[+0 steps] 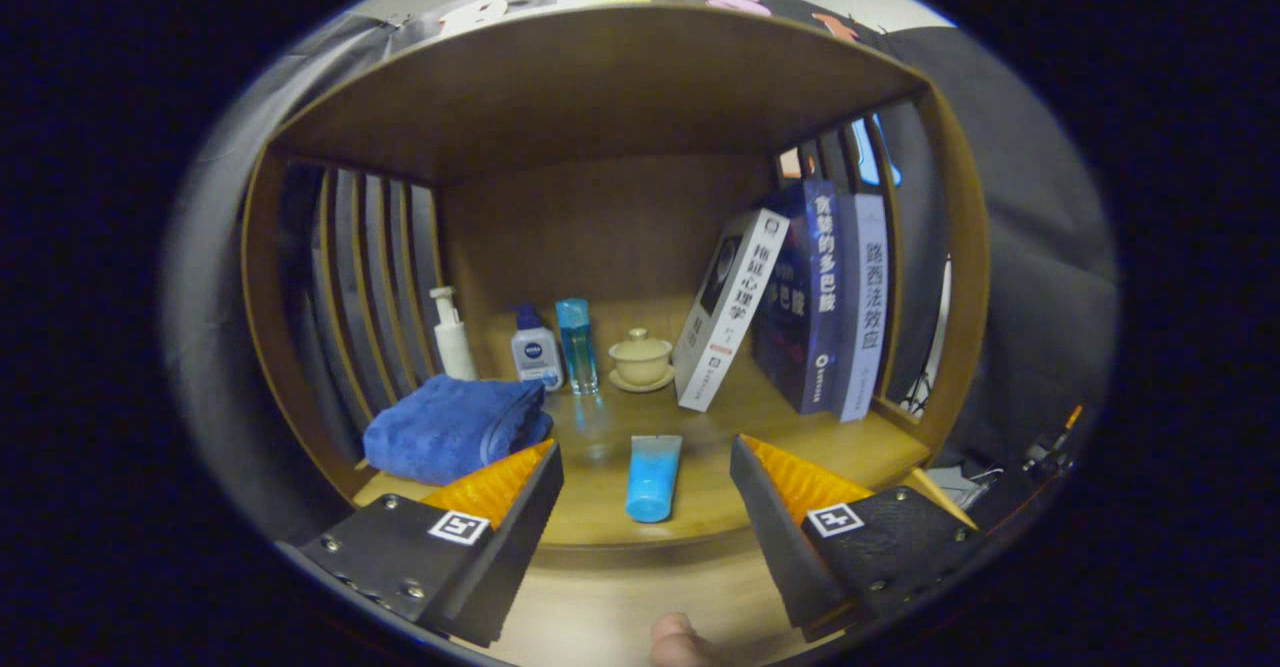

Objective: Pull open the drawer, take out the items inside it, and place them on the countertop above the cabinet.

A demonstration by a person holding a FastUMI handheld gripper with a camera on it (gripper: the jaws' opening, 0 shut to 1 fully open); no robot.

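Gripper view, looking into an open-fronted wooden cabinet [600, 77]. The gripper [645, 492] is hovering at the near edge of the bench [720, 492], its two fingers [500, 482] standing spread wide and holding nothing. A blue tube [652, 477] is lying on the bench between the fingers and just ahead of them, slightly nearer the left one, touching neither. Its long axis is running near to far, roughly along the line of the fingers, with the rounded end nearest. A folded blue towel [450, 427] is resting just beyond the left finger. Farther back are standing a white pump bottle [452, 335], a small white bottle [536, 352], a clear blue bottle [577, 345] and a lidded cup [640, 357]; books [800, 297] are leaning at the far right. Judgement: the tube appears already set down, and the drawer, lying below this field, is presumably the next target.
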